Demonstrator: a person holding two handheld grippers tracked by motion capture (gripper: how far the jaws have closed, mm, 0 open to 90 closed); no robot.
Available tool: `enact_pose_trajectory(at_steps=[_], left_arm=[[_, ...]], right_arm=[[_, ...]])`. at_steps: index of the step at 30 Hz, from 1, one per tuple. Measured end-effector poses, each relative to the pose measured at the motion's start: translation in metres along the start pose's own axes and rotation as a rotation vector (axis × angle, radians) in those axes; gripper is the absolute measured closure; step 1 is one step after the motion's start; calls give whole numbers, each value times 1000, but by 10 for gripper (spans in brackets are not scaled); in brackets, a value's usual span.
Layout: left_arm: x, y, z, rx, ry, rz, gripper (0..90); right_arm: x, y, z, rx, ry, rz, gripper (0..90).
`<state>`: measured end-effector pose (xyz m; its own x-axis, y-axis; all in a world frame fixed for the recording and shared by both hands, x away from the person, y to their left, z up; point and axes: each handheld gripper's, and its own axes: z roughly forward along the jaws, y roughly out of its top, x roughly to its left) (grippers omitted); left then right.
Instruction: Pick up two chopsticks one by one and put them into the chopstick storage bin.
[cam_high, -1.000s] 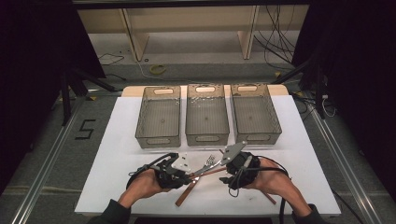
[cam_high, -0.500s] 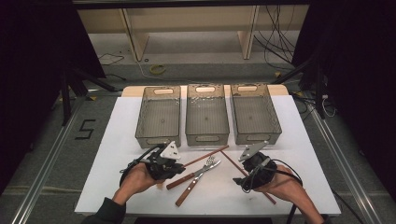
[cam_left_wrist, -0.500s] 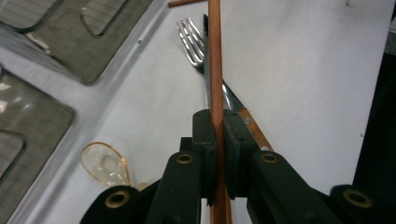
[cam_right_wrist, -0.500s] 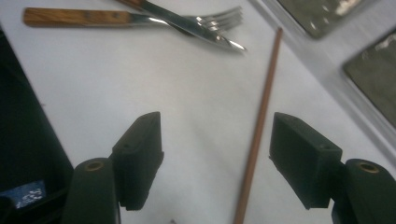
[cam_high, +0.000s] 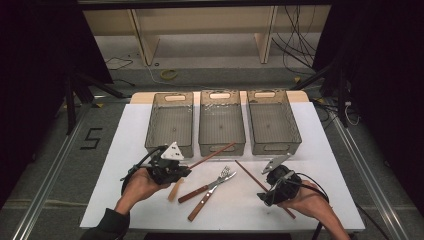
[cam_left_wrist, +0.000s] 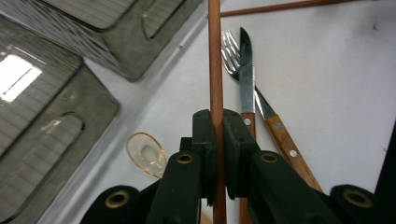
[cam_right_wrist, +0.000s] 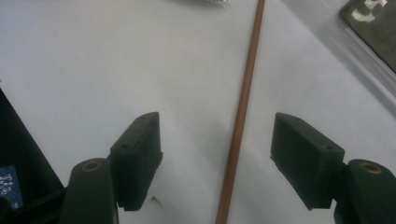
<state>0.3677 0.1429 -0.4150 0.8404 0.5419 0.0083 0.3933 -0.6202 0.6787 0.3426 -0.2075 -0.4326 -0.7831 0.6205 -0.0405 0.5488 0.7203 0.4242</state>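
A: Since the earlier frames the two grippers have drawn apart; they met over the cutlery in the middle of the table, and now the left gripper (cam_high: 172, 172) sits out to the left and the right gripper (cam_high: 272, 187) out to the right, each with its own chopstick.

B: So the pair has been split between the hands; that looks like sorting cutlery into the bins (cam_high: 221, 122), judged from the layout, and nothing is in them yet.

A: The left one is clamped on its chopstick (cam_left_wrist: 215, 56); in the left gripper view the jaws pinch the stick tight, and it runs forward past the knife (cam_left_wrist: 246, 65) and fork (cam_left_wrist: 229, 44), toward the middle bin in the high view.

B: And the right?

A: Spread wide, gripping nothing; in the right gripper view the second chopstick (cam_right_wrist: 245, 93) lies flat on the table (cam_right_wrist: 70, 60) between the jaws, nearer the right-hand one, touching neither.

B: A clear spoon (cam_left_wrist: 146, 154) lies just left of the left gripper, near the bin wall; untouched.
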Motion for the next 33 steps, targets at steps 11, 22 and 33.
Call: enact_pose_trajectory(at_steps=[11, 22, 33], left_arm=[[31, 4, -15, -57, 68, -87, 846], [62, 12, -25, -94, 135, -146, 846], [94, 19, -22, -95, 192, -222, 846]], right_arm=[[-4, -7, 3, 22, -3, 16, 333], [-2, -9, 6, 36, 2, 11, 333], [-3, -10, 7, 38, 3, 15, 333]])
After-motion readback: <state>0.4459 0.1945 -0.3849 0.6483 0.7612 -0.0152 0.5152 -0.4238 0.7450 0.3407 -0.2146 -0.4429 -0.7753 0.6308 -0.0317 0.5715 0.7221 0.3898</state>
